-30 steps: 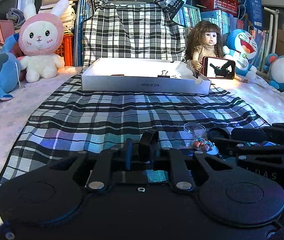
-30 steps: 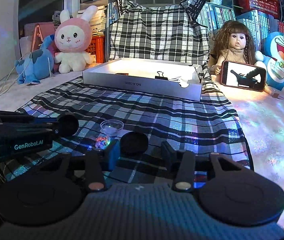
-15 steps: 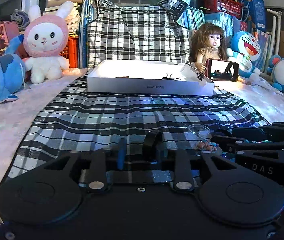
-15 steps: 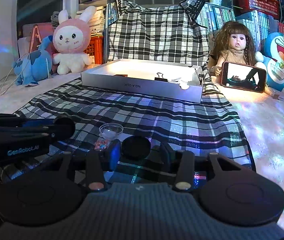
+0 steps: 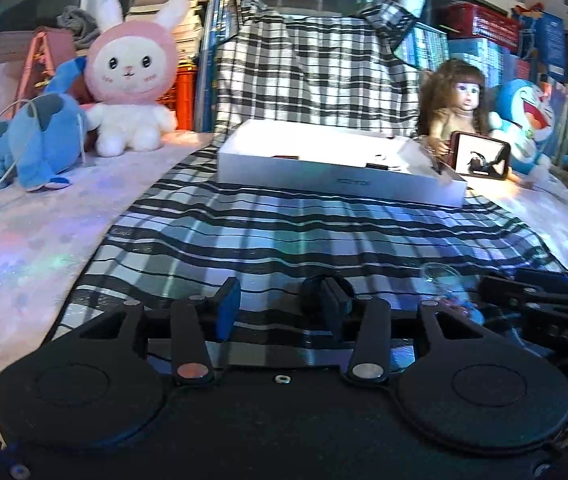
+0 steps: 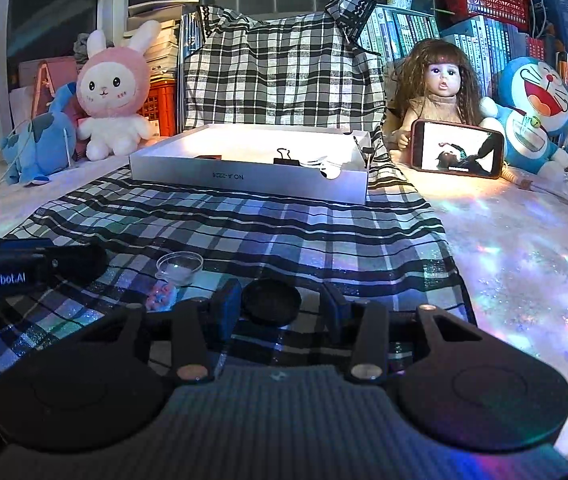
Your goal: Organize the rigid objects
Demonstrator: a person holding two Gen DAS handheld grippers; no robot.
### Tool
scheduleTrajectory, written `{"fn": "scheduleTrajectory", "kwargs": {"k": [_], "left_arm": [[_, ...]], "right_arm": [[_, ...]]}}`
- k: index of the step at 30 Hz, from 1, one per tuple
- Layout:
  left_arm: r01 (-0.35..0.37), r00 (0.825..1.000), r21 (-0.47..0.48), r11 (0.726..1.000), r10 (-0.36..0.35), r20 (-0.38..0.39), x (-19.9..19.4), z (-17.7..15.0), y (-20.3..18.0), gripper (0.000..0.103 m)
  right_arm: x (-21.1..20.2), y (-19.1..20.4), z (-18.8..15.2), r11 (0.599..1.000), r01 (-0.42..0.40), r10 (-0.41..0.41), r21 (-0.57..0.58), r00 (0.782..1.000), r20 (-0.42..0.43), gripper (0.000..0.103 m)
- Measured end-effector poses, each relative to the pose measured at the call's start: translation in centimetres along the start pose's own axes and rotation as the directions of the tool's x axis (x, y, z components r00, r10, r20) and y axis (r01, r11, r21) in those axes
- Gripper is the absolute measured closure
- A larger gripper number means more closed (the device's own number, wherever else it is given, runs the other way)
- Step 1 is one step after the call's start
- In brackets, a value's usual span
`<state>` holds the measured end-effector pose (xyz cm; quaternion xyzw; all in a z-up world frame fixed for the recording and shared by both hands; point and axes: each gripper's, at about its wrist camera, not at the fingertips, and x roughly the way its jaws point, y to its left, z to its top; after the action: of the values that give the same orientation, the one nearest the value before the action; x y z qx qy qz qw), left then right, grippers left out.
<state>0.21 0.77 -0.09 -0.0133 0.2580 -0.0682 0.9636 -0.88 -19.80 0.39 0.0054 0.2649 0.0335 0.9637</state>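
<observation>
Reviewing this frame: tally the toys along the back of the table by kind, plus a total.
Plush rabbits: 1, the pink rabbit
Blue plush toys: 2, the blue animal and the blue cat plush
Dolls: 1, the long-haired doll
Total: 4. One more blue plush shows at the left wrist view's right edge, so possibly 5.

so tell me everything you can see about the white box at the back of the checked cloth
The white box is a shallow, open-topped cardboard-looking tray, brightly lit inside, with small printed text upside down on its front wall. It lies flat on the checked cloth. A black binder clip and some small white items sit inside. Neither gripper touches it.
</observation>
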Motion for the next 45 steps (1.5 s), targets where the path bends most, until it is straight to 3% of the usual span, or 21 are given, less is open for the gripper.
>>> {"fn": "scheduleTrajectory", "kwargs": {"k": [2,4,11,20,25,31,45], "left_arm": [[-0.001,1.0,-0.006,1.0,0.001,0.002,0.0,0.0,0.2,0.059],[0.013,1.0,0.002,1.0,-0.013,0.008,-0.3,-0.1,0.0,0.057],[0.048,0.998,0.074,0.996,-0.05,0.023,-0.6,-0.5,-1.7,0.053],[0.063,0.998,0.076,0.995,-0.063,-0.003,0.4,-0.7,-2.0,0.054],[0.061,0.998,0.076,0.995,-0.061,-0.002,0.6,-0.8,-2.0,0.072],[0.065,0.998,0.058,0.996,-0.065,-0.001,0.7,-0.6,-2.0,0.072],[0.059,0.998,0.048,0.997,-0.059,0.0,1.3,1.4,-1.9,0.072]], "right_arm": [[0.0,0.0,-0.1,1.0,-0.009,0.009,-0.006,1.0,-0.001,0.05],[0.0,0.2,-0.2,1.0,-0.011,0.011,-0.019,1.0,0.0,0.042],[0.0,0.6,-0.5,0.999,0.021,-0.02,-0.034,1.0,0.016,0.035],[0.1,0.6,-0.7,0.999,0.031,-0.031,-0.029,0.999,0.016,0.035],[0.0,0.7,-0.6,1.0,0.014,-0.014,-0.017,1.0,0.013,0.051],[-0.1,1.1,-0.6,1.0,-0.004,0.005,-0.024,1.0,0.015,0.065],[0.0,0.4,0.8,1.0,-0.007,0.007,0.0,1.0,0.027,0.066]]}}
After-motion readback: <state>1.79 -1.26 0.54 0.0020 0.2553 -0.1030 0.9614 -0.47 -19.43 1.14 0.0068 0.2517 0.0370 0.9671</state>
